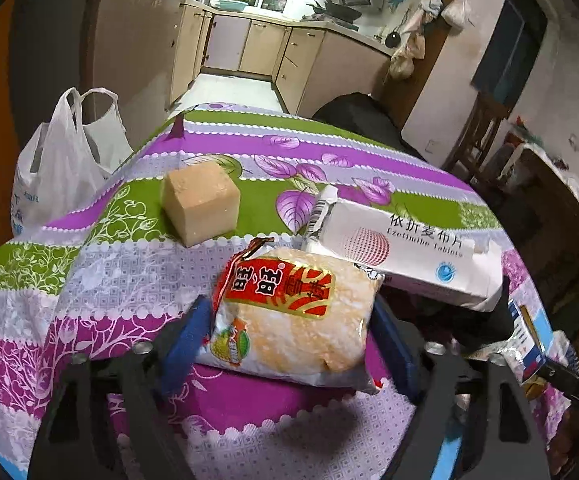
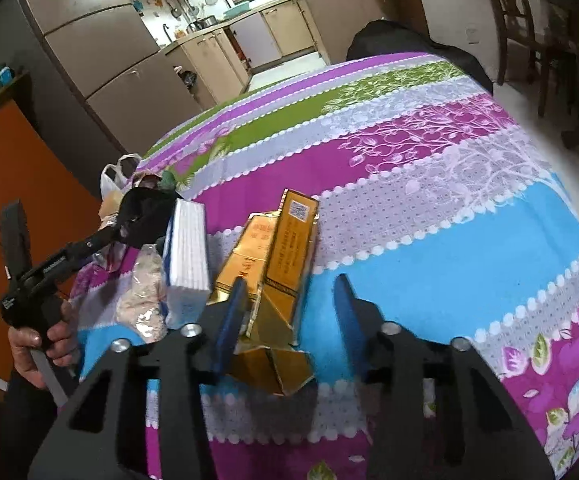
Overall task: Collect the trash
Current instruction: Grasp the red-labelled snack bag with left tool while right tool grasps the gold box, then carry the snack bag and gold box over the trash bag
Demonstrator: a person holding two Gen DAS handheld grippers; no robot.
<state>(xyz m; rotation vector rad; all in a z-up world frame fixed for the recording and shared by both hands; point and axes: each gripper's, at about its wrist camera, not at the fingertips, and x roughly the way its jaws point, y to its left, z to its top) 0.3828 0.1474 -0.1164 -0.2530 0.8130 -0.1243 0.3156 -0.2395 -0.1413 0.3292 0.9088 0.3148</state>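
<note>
A rice-cracker packet (image 1: 289, 316) is seen nearest in the left wrist view, lying on the striped tablecloth of the worktop (image 1: 101, 272) between the blue fingers of the left gripper (image 1: 289, 332); the jaws stand apart on either side of it, and whether the pads press on it cannot be told. Just beyond the packet, to its right, a white tablet box (image 1: 405, 252) is laid, one corner tucked against the packet. Farther off, to the packet's left, a tan cube-shaped block (image 1: 200, 204) is set apart, and past the worktop edge a white plastic bag (image 1: 61, 160) is hung open. In the right wrist view, the right gripper (image 2: 289, 320) is held with its jaws apart over a flattened gold cigarette carton (image 2: 277, 268); its left finger overlaps the carton, but no grip is shown.
</note>
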